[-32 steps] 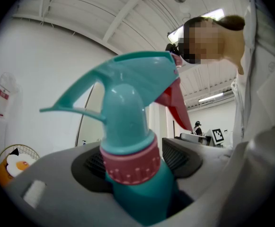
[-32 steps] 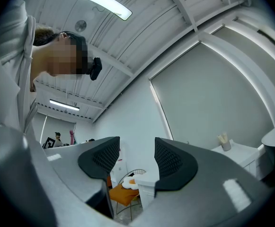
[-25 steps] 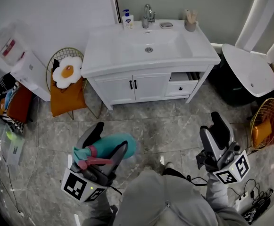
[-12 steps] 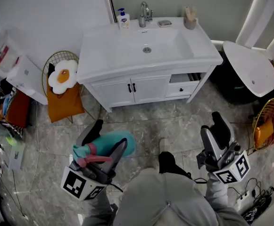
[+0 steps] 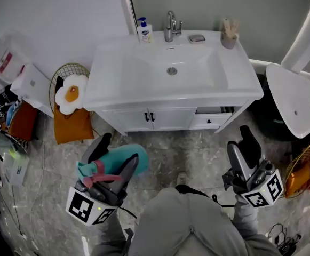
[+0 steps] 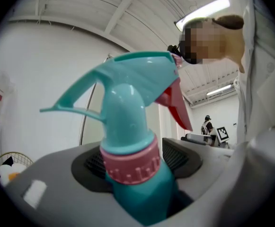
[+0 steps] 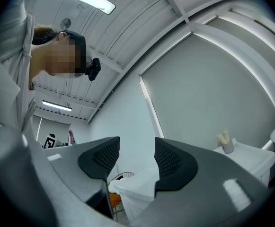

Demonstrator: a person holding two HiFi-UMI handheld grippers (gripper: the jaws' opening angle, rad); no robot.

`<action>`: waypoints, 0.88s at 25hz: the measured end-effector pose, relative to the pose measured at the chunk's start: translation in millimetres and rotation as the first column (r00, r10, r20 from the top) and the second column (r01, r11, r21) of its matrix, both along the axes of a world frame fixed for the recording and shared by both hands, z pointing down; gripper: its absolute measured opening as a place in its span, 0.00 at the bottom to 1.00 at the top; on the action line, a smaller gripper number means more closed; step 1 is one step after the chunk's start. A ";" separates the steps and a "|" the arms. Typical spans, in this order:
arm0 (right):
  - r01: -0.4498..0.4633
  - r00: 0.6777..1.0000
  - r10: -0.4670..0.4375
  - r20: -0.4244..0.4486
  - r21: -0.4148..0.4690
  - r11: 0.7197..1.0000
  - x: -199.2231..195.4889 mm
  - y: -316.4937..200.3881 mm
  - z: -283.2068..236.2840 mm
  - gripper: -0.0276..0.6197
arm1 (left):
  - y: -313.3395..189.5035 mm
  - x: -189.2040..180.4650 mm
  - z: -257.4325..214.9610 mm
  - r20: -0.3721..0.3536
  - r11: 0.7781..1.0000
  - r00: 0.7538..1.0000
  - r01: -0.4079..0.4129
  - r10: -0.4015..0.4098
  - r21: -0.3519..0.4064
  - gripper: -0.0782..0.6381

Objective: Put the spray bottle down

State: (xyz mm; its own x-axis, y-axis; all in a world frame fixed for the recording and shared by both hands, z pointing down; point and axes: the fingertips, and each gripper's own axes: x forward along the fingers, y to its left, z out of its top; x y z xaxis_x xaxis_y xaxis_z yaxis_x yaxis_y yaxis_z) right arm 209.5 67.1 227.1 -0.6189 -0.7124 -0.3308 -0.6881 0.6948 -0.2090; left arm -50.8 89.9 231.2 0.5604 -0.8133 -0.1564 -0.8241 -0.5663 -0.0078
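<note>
L gripper (image 5: 118, 153) clenched on teal spray bottle (image 5: 127, 157) just below its pink collar, held over tile floor (image 5: 193, 149), near-left of white vanity (image 5: 117, 87). R gripper (image 5: 244, 143) jaws apart, nothing btwn. Open floor btwn grippers & vanity front edge; wire chair (image 5: 72, 103) far left.

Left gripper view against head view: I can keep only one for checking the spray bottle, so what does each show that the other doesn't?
Only the left gripper view: the black pads pressed on the spray bottle below its pink collar, plus a ceiling light. Only the head view: the white vanity with its soap dispenser, the tiled floor, and the right tongs, open and empty. Both: the teal bottle shut in the left tongs, not yet set down.
</note>
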 end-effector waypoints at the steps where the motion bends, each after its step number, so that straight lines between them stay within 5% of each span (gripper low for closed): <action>1: 0.006 1.000 -0.006 0.001 0.003 1.000 4.7 -11.3 -1.1 0.40 | -10.3 3.4 -0.9 0.001 1.000 1.000 0.010 -0.010 0.002 0.59; 9: 0.071 0.997 -0.071 0.005 -0.018 0.997 17.0 -79.7 2.6 0.40 | -67.9 11.4 -4.9 0.023 0.996 0.996 0.089 -0.089 0.001 0.59; 22: 0.066 0.998 -0.066 0.000 -0.045 0.997 -14.6 -184.6 18.4 0.40 | -177.9 -39.2 15.6 0.086 0.987 0.984 0.157 -0.154 -0.028 0.59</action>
